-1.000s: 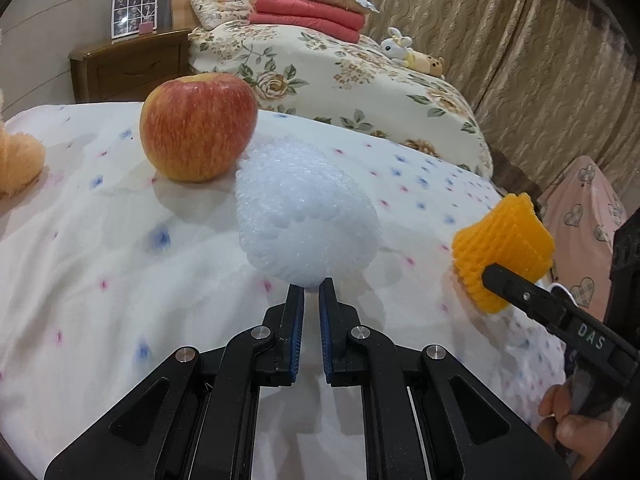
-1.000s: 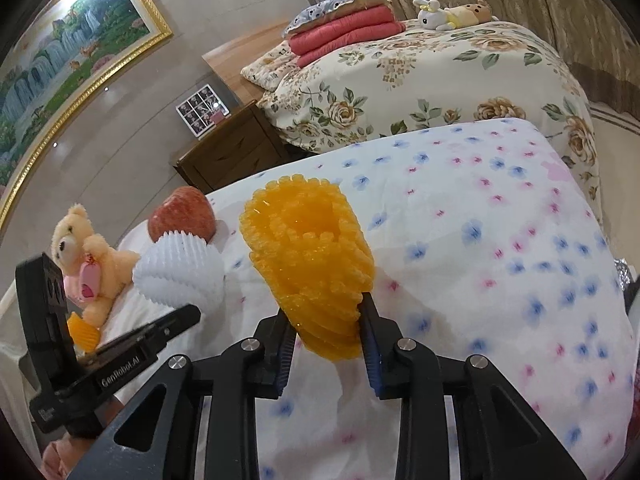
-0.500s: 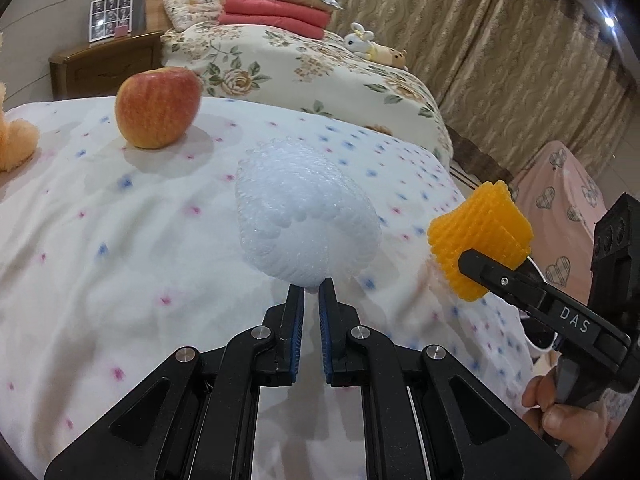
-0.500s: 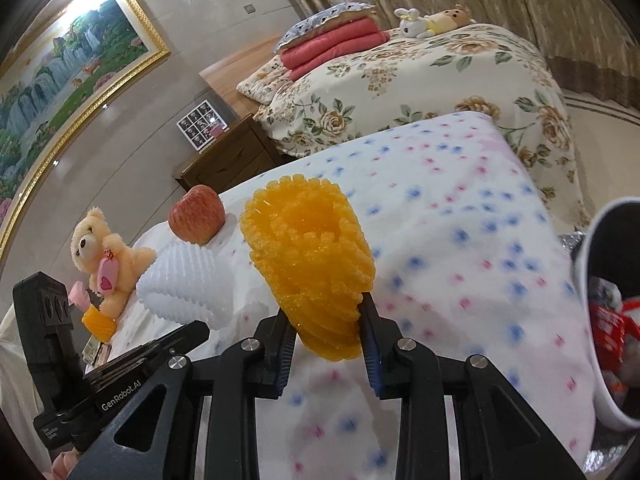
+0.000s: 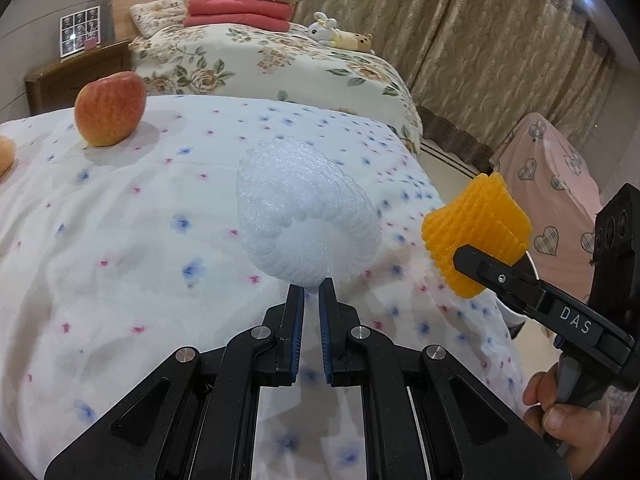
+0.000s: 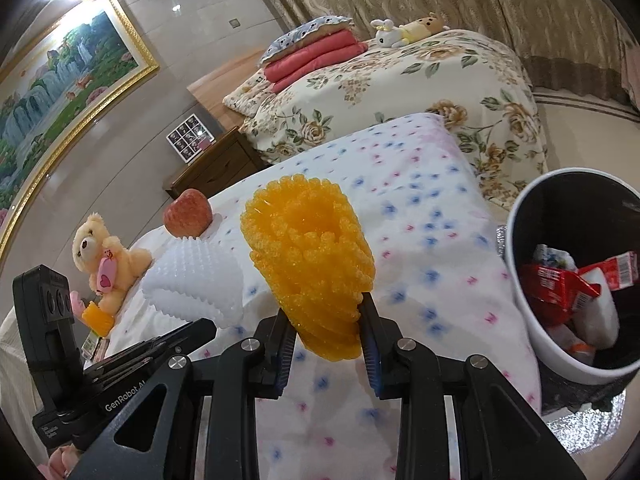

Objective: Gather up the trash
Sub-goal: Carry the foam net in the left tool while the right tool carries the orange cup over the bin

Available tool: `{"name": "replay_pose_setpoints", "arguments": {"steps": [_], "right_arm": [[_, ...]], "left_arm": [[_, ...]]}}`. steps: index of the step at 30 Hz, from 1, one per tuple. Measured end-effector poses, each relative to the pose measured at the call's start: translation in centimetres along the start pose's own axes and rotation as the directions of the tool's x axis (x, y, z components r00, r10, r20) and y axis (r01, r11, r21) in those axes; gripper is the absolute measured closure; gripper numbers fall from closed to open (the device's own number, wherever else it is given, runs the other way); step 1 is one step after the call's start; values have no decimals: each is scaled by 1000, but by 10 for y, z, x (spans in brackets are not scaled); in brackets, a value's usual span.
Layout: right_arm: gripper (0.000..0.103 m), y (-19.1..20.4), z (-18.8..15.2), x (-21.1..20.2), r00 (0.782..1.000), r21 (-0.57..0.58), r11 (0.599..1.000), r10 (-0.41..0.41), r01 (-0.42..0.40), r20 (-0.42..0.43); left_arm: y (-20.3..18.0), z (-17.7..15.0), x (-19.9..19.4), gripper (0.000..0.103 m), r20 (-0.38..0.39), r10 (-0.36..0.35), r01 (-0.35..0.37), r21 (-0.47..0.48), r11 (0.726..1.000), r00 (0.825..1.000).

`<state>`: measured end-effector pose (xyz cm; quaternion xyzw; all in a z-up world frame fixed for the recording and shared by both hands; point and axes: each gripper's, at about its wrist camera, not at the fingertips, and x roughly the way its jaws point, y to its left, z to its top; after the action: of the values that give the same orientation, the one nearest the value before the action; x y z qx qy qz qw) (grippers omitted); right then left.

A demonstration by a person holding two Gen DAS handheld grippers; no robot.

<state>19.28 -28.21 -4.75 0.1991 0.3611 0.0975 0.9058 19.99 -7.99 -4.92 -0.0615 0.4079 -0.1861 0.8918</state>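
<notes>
Both foam nets lifted over the bed.
Left gripper (image 5: 311, 289) pinching white net (image 5: 304, 216); right gripper (image 6: 327, 314) clamping orange net (image 6: 310, 256); bin (image 6: 520, 300) at 3 o'clock.

foam fruit nets (image 5: 308, 216) – 2 | apple (image 5: 109, 109) – 1 | teddy bear (image 6: 105, 256) – 1 | trash bin (image 6: 520, 312) – 1

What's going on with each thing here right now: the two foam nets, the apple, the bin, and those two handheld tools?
White foam net: pinched, lifted off the bed.
Orange foam net: clamped, held up.
Left tool: shut on white net.
Right tool: shut on orange net.
Apple: resting on bedspread.
Bin: open, partly filled with wrappers.
</notes>
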Motion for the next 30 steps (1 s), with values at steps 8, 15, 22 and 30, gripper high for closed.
{"name": "replay_pose_setpoints", "arguments": {"steps": [8, 15, 22, 30], "right_arm": [[73, -15, -5, -11, 1000, 21, 1000, -9, 9, 12], [73, -28, -9, -22, 999, 44, 999, -22, 21, 23], [73, -45, -11, -37, 998, 73, 996, -44, 41, 41], [73, -72, -13, -58, 994, 117, 990, -84, 76, 67]], "left_arm": [[-18, -3, 0, 96, -5, -11, 11, 36, 999, 1000], [-38, -6, 1, 96, -12, -25, 26, 69, 997, 1000], [-61, -7, 4, 96, -24, -45, 47, 115, 992, 999], [-92, -8, 11, 96, -45, -74, 81, 166, 983, 996]]}}
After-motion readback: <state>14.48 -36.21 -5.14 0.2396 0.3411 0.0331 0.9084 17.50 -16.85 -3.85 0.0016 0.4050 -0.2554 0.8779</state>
